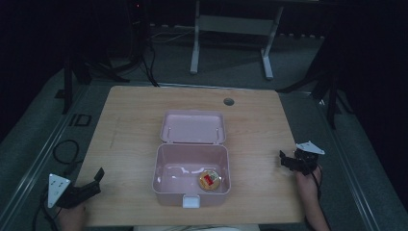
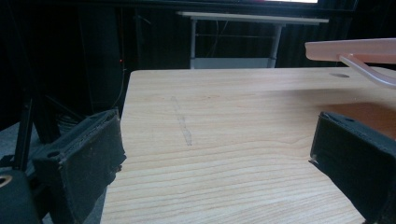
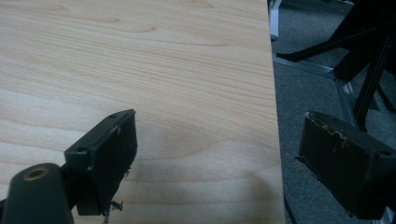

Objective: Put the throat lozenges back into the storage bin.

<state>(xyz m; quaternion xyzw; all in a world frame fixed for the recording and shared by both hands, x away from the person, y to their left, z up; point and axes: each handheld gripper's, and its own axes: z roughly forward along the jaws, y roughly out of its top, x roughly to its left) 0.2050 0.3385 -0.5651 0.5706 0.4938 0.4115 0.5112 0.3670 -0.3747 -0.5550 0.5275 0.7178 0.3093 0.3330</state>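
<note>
Pink box [image 2: 355,49] cut off at frame edge

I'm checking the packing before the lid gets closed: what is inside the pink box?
The open pink box holds one small round gold-rimmed item with a red centre, lying near its front right corner. The rest of its floor looks bare. What that item is stays too small to tell.
</note>
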